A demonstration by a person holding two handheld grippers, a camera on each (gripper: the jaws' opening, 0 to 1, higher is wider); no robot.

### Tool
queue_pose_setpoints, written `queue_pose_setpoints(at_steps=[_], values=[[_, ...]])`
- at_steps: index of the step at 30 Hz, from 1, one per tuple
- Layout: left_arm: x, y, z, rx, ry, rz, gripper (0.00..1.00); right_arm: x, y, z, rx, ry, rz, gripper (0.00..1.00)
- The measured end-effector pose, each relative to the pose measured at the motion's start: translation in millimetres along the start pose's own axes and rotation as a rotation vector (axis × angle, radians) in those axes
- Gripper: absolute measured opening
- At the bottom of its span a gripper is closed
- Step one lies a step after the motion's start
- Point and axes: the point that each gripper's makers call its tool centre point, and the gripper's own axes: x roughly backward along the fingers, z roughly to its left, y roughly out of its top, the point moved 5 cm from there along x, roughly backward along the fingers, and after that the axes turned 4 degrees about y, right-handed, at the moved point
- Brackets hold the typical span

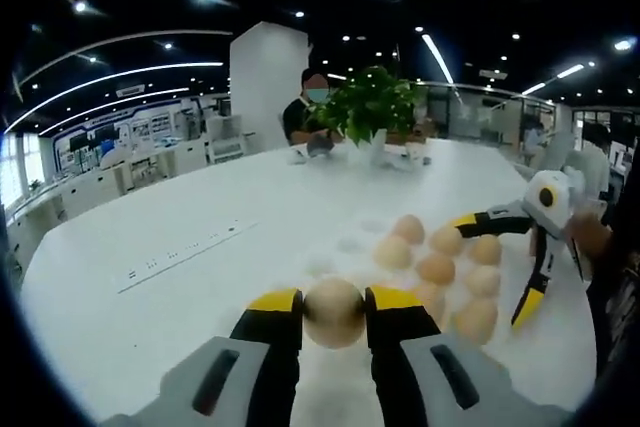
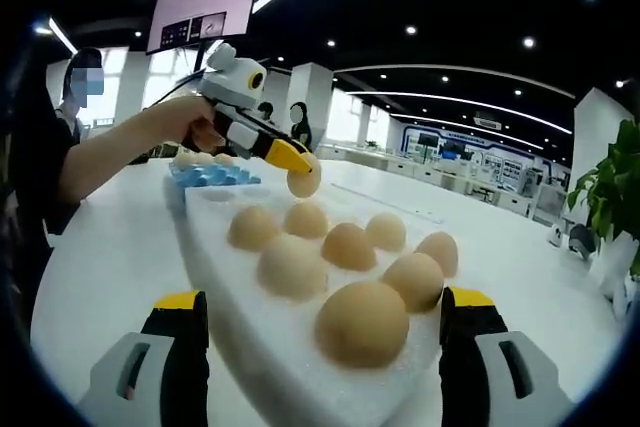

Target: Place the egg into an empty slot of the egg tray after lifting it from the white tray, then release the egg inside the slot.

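Observation:
My left gripper (image 1: 333, 309) is shut on a tan egg (image 1: 333, 313), held above the white table. To its right, several eggs (image 1: 437, 269) lie on the white tray, with my right gripper (image 1: 496, 263) open around their far end. In the right gripper view my right gripper (image 2: 325, 313) stands wide open, its jaws on either side of the white foam tray (image 2: 215, 239) and its eggs (image 2: 349, 245). Beyond the white tray, a hand holds the left gripper (image 2: 298, 173) with the egg (image 2: 303, 182) near the blue egg tray (image 2: 215, 175).
A potted plant (image 1: 372, 102) and a seated person (image 1: 310, 107) are at the table's far side. A power strip (image 1: 180, 257) lies on the table at the left. The person's forearm (image 2: 120, 152) reaches in from the left.

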Motion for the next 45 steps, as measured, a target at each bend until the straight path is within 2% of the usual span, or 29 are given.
queue_pose_setpoints(at_steps=[36, 45], values=[[54.7, -23.5, 42.9, 0.074, 0.179, -0.011, 0.24, 3.0, 0.3, 3.4, -0.015, 0.008, -0.027, 1.00], [73.9, -23.6, 58.7, 0.109, 0.252, -0.034, 0.24, 3.2, 0.6, 4.2, -0.013, 0.009, -0.026, 1.00]])
